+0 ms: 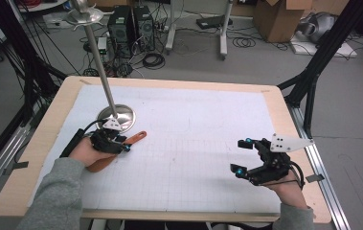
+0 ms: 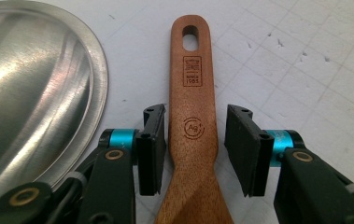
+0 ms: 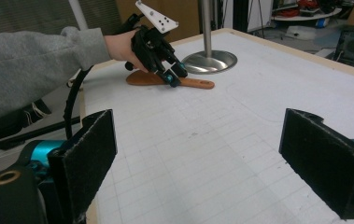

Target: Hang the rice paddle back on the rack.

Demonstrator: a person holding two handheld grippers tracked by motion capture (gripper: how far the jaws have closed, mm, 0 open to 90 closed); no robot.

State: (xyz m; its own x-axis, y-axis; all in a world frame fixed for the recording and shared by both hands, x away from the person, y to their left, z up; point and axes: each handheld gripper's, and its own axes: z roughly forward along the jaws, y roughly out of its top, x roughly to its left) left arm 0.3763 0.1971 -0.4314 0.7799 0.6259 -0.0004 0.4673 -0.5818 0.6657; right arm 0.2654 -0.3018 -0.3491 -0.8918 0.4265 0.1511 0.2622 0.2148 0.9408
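The wooden spatula [image 2: 194,140] lies flat on the white gridded mat [image 1: 188,143], its handle with the hanging hole pointing away from the person and its broad blade under the person's left hand [image 1: 85,153]. It rests just beside the round steel base [image 1: 117,116] of a stand whose pole [image 1: 100,62] rises up and away; in the left gripper view the rim of that base curves close along the handle's left side, apart from it by a narrow strip of mat.

The left gripper [image 2: 195,140] straddles the handle's neck. Its jaws are not yet clamped: the left pad sits at or almost at the wood, while a clear gap shows between the right pad and the handle.

To the right of the spatula the mat runs bare across the middle of the table [image 1: 289,120]. The right gripper [image 1: 246,155] hovers well apart, near the table's right edge, jaws spread wide with nothing between them; its own view looks over open mat toward the left gripper [image 3: 165,74] and the spatula [image 3: 188,83]. The mat's left edge lies near the left hand, with a wooden border beyond.
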